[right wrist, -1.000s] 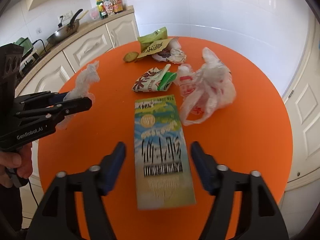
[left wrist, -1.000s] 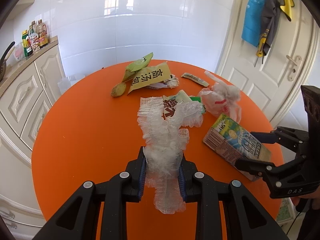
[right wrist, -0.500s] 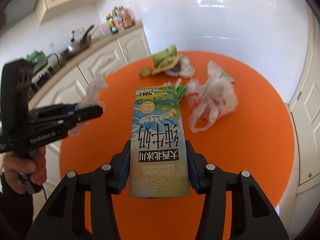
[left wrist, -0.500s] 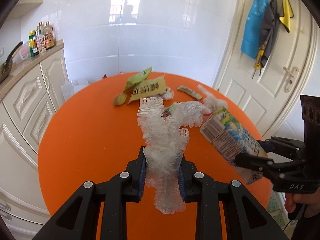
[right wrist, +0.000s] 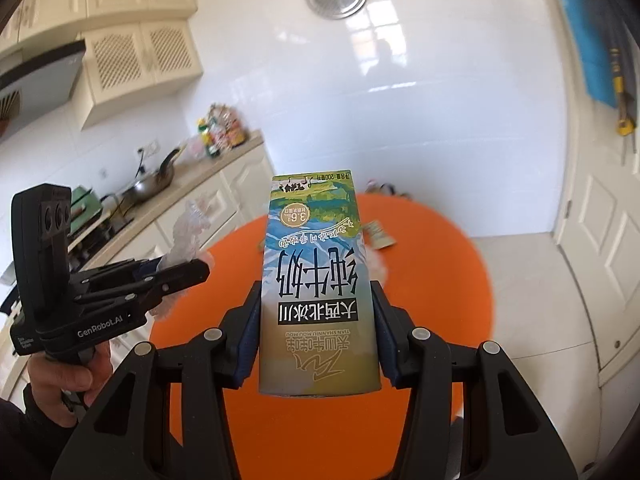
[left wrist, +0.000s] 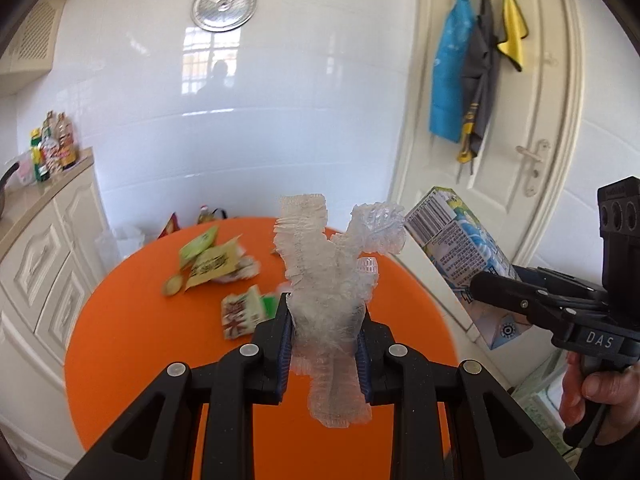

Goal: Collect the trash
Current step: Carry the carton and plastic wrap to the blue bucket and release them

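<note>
My left gripper [left wrist: 323, 336] is shut on a crumpled clear plastic wrapper [left wrist: 328, 280] and holds it above the round orange table [left wrist: 132, 332]. In the right wrist view this gripper [right wrist: 180, 276] shows at the left with the wrapper [right wrist: 190, 228] in it. My right gripper [right wrist: 316, 332] is shut on a milk carton [right wrist: 316, 284], lifted off the table. The left wrist view has the carton [left wrist: 460, 256] at the right in that gripper [left wrist: 496, 292]. Snack wrappers [left wrist: 212, 260] and a small red and green packet [left wrist: 244, 312] lie on the table.
Cream kitchen cabinets [left wrist: 40, 264] with bottles [left wrist: 52, 152] on the counter stand left of the table. A wok [right wrist: 154, 180] sits on the stove. A white door [left wrist: 516, 128] with hanging cloths [left wrist: 472, 80] is at the right. A person's hand [left wrist: 600, 392] grips the right handle.
My right gripper closed on the milk carton and lifted it off the table. Both grippers rose and tilted up, so more of the wall shows. The left grip on the wrapper is unchanged.
</note>
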A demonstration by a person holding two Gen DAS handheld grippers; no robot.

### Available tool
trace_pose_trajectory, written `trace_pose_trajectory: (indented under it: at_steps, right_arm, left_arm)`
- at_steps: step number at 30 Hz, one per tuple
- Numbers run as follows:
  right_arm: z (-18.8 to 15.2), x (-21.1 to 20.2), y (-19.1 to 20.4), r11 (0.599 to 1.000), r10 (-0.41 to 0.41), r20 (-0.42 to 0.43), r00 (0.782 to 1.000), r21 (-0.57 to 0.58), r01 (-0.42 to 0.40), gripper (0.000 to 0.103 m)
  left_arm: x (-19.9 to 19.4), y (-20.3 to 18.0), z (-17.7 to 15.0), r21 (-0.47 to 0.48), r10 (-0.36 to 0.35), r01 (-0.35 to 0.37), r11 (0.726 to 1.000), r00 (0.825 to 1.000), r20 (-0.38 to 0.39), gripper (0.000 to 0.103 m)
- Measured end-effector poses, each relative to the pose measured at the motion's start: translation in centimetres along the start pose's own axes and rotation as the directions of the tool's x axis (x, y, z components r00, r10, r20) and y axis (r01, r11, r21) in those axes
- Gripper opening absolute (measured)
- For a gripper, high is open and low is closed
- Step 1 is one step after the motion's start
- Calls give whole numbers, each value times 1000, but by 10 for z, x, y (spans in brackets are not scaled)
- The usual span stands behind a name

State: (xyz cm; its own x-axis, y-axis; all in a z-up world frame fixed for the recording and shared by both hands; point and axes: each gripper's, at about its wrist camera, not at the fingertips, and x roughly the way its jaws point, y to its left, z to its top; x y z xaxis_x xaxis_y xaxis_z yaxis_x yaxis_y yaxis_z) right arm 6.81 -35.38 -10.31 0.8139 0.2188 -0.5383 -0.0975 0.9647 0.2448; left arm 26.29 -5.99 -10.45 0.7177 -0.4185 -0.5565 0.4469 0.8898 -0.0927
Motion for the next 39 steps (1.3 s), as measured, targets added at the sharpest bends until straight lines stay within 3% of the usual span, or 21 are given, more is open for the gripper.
trace_pose_trajectory:
  at_steps: [8, 14, 19, 23, 29, 32, 39]
  right_arm:
    - [-6, -88, -77, 975, -188, 106, 977, 136, 173, 50]
    - [-39, -140, -147, 916, -336, 91, 937, 262, 303, 50]
    - [-82, -162, -205, 845, -420, 31, 907, 377, 378, 50]
    - [-125, -148, -247, 781, -448, -69, 891, 455, 428, 50]
    - [-187, -109, -308, 689, -437, -216, 873, 544, 479, 50]
    - [-208, -91, -331, 655, -427, -268, 863, 567, 500, 50]
    - [-239, -58, -385, 583, -400, -347, 848, 618, 528, 50]
  left_arm:
    - [22, -72, 13, 80, -158, 157, 984, 987, 6, 23]
    - [60, -136, 6, 136, -296, 303, 943, 953, -69, 23]
    - [107, -191, -9, 165, -357, 386, 908, 917, -176, 23]
    - [155, -227, -34, 162, -380, 437, 885, 878, -291, 23]
    - [252, -247, -73, 80, -387, 484, 871, 778, -495, 23]
    - [302, -251, -84, 36, -381, 484, 875, 732, -564, 23]
    - [402, -271, -91, -9, -356, 469, 883, 658, -663, 24]
